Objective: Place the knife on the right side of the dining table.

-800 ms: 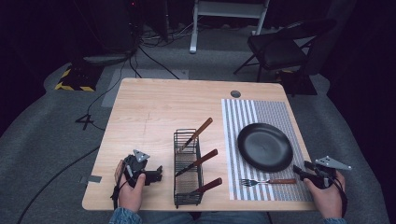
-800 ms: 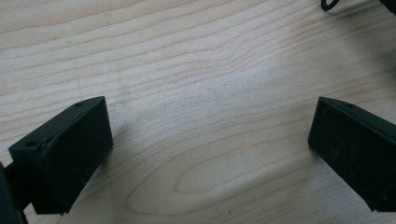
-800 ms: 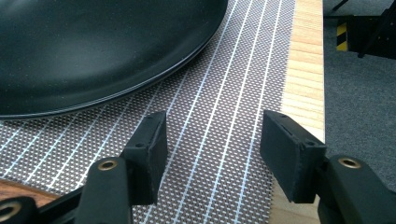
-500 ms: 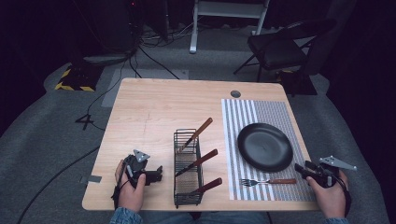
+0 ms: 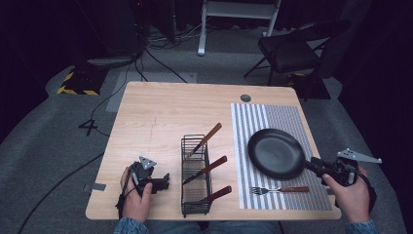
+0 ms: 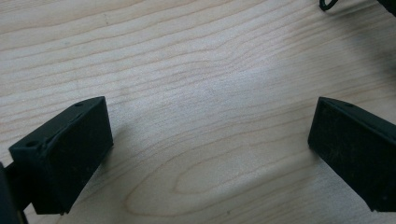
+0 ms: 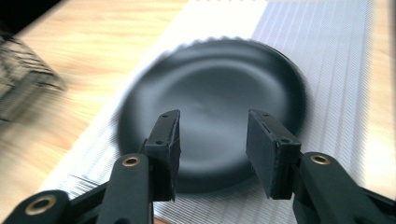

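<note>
We keep our right gripper point(image 5: 325, 168) at the near right edge of the counter point(image 5: 160, 112), with its tips at the handle of the black pan point(image 5: 275, 153), which lies flat on the striped mat point(image 5: 302, 122). We think it stands there to take the pan by the handle. In the right gripper view the jaws stand about half open with nothing pressed between the pads point(image 7: 270, 154); the pan's dish lies beyond them and the handle itself is not seen between them, so we cannot tell if it is already inside the gap. The fork point(image 5: 280, 189) lies on the mat just in front of the pan, near this hand. The wire rack point(image 5: 196, 175) in the middle holds three knives with brown handles tilted up to the right, so they are easy to pull out.

Our left gripper point(image 5: 158, 183) rests low over the bare wood at the near left, well apart from the rack; its jaws are wide and hold nothing. It seems to wait.

Compared with the earlier pictures, the right gripper has gone a little forward, from beside the fork's handle to the pan's handle. The pan, the fork, the rack and the left hand lie as they did.
</note>
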{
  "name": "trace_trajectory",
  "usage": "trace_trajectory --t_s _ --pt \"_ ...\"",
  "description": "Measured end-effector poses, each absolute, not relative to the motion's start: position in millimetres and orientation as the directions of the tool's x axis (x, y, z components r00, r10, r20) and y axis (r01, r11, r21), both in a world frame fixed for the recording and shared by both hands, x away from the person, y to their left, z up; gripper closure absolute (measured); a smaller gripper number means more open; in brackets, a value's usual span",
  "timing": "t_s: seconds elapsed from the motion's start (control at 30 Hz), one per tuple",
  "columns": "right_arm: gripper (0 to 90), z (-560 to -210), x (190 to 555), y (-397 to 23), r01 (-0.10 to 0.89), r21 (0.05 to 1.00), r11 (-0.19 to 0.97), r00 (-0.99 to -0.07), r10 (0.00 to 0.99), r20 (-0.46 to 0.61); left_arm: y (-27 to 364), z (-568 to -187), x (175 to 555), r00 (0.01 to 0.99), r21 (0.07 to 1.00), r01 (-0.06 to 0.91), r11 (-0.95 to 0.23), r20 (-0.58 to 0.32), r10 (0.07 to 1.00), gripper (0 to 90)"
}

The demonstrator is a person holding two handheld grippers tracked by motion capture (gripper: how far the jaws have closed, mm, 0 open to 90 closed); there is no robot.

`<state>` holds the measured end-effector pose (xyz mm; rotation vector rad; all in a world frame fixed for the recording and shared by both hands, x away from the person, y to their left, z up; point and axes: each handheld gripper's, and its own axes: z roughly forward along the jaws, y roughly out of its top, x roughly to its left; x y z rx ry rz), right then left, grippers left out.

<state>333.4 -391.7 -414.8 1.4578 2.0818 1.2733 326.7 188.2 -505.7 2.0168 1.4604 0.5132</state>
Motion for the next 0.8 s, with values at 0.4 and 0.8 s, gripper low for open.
trace_trajectory --t_s 0.4,0.8 --pt "57.8 -363 359 -337 0.548 0.807 0.220 -0.563 0.810 0.162 187 -506 326 0.319 0.660 0.719 -0.218 -0.034 0.947 0.0" --pt "59.3 -322 385 -264 0.489 0.815 0.311 -0.707 0.689 0.161 187 -506 326 0.319 0.660 0.719 -0.218 -0.034 0.947 0.0"
